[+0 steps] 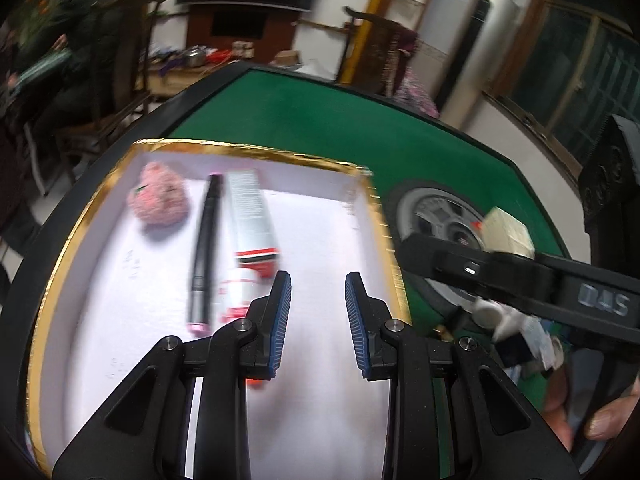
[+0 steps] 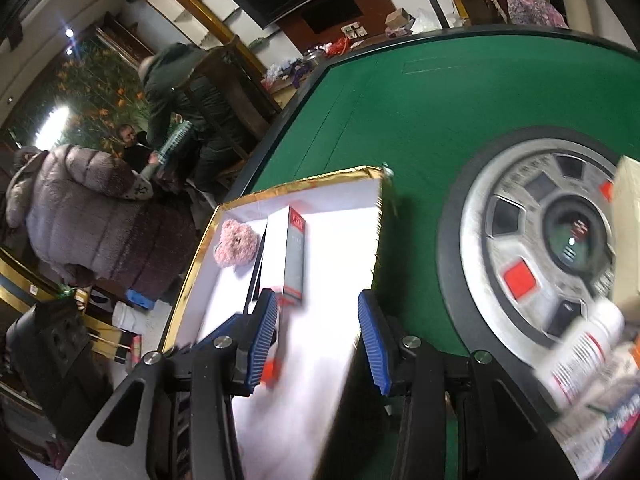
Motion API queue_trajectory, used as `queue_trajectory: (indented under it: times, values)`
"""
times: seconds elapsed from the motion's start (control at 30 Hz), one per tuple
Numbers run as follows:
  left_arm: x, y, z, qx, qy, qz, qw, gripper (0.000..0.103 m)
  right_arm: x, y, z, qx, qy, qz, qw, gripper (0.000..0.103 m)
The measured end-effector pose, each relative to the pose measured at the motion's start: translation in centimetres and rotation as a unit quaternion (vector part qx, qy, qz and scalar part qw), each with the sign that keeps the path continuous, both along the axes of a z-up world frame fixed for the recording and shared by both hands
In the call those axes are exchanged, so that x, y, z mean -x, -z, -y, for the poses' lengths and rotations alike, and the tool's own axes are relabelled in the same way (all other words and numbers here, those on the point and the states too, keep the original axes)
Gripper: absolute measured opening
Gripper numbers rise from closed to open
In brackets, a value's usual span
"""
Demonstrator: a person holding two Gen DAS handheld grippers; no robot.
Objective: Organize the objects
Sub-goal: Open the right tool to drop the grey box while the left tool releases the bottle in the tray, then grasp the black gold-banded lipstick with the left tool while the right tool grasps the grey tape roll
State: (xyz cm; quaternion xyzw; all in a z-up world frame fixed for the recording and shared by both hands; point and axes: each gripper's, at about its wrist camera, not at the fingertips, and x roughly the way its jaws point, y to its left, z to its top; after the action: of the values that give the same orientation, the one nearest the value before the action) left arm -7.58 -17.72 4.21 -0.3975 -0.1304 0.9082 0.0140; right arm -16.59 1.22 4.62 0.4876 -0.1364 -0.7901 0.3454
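Green felt covered the table point(image 1: 304, 120), and on it sat a gold-rimmed white box point(image 1: 328, 360) holding a pink plush point(image 1: 159, 199), a dark pen point(image 1: 205, 252) and a long carton point(image 1: 252, 216) side by side. Both the left gripper point(image 1: 318, 312) and the right gripper point(image 2: 318, 340) hovered over the box, jaws apart and empty. Beside the box lay blurred items — probably a white bottle point(image 2: 580, 356) among them.
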Motion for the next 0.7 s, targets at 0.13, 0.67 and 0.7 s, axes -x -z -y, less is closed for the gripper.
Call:
queue_trajectory:
  times: [0.13,0.67,0.7]
  values:
    - [-0.1,-0.4,-2.5,0.007,0.049,-0.003,0.9988,0.027,-3.1,-1.3,-4.9,0.021,0.005,-0.024,0.999,0.042]
    - [2.9,2.4,-12.1,0.149,0.196,0.113,0.9626,0.027,-9.4,-1.9,-23.5,0.03,0.087,-0.095,0.991,0.048]
    - [3.2,2.7,-12.3,0.16,0.197,0.119,0.9598,0.027,-9.3,-1.7,-24.1,0.036,0.095,-0.09,0.991,0.048]
